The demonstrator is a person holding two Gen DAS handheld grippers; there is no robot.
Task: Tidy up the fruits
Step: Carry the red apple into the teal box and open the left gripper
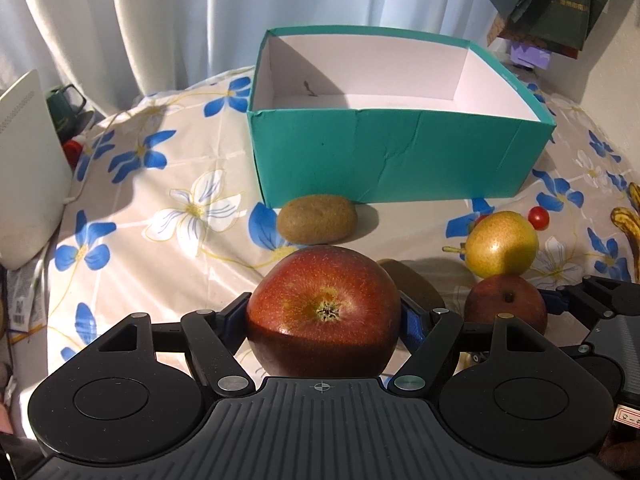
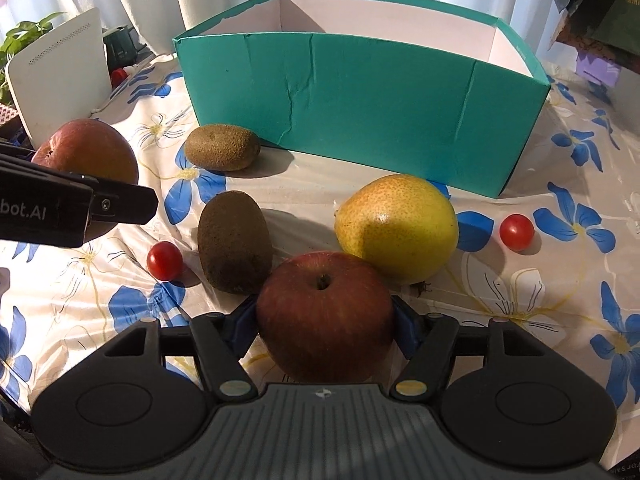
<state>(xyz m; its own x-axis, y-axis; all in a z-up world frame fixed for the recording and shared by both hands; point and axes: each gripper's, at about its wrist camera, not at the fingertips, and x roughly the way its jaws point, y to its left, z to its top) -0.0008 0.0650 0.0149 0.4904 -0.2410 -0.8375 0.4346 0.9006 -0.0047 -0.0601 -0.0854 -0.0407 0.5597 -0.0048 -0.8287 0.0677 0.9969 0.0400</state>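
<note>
We are clamping one apple (image 1: 324, 312) in the left gripper (image 1: 324, 318) and another apple (image 2: 324, 316) in the right gripper (image 2: 325, 320); the teal box (image 1: 396, 152) at the frame's top is showing no fruit inside, and kiwis, pear and tomatoes are still waiting outside.

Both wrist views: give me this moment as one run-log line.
left tongs: shut on big apple | right tongs: around small apple | box: empty | pear, kiwis: on cloth

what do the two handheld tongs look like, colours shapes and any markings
Both tongs are matte black: the left tongs and right tongs each have a ribbed grey-black body, two round discs, silver pivot pins, a small crosshair mark and blue finger pads. White lettering ending "bot.AI" shows on the left one's side. No sleeves or cables visible.
</note>
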